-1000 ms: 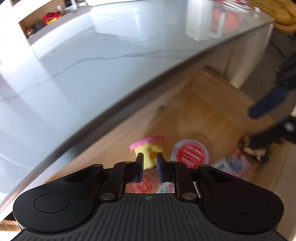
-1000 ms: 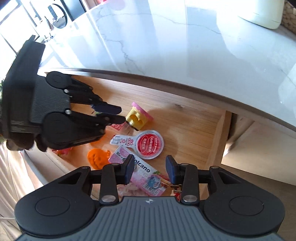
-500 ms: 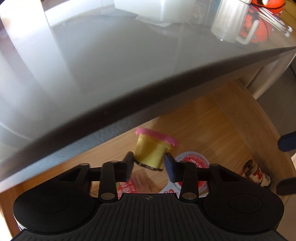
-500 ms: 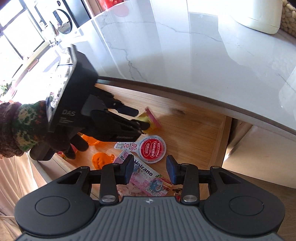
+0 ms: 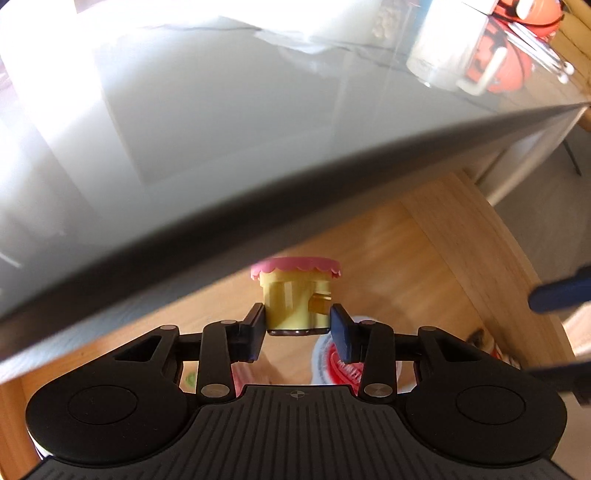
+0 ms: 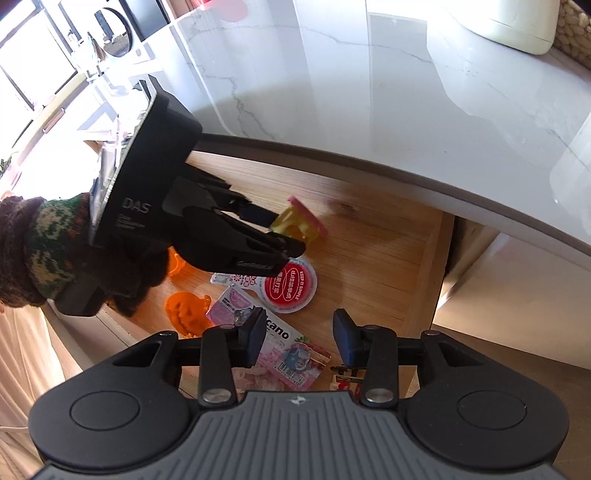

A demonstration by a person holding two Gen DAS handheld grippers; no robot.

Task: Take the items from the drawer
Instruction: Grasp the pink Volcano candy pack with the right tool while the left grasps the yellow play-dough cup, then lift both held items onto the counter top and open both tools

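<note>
A yellow toy cupcake with a pink scalloped top (image 5: 291, 295) sits between the fingers of my left gripper (image 5: 297, 330), which is shut on its lower body. In the right wrist view the same cupcake (image 6: 295, 225) hangs tilted above the wooden floor of the open drawer (image 6: 369, 266), just under the counter's edge, with the left gripper (image 6: 286, 232) around it. My right gripper (image 6: 299, 330) is open and holds nothing. It hovers over the drawer's front part, above a pink snack packet (image 6: 284, 350). One of its blue fingers (image 5: 557, 291) shows at the right of the left wrist view.
A round red-lidded tub (image 6: 291, 284) and an orange pumpkin cutter (image 6: 186, 308) lie in the drawer. The glossy marble counter (image 6: 369, 92) overhangs the drawer's back. A white appliance (image 6: 509, 22) stands far right and a white mug (image 5: 443, 48) at the counter's far end.
My left gripper took the cupcake between its fingers and has lifted it off the drawer floor toward the counter edge. The right gripper has stayed open, almost in place.
</note>
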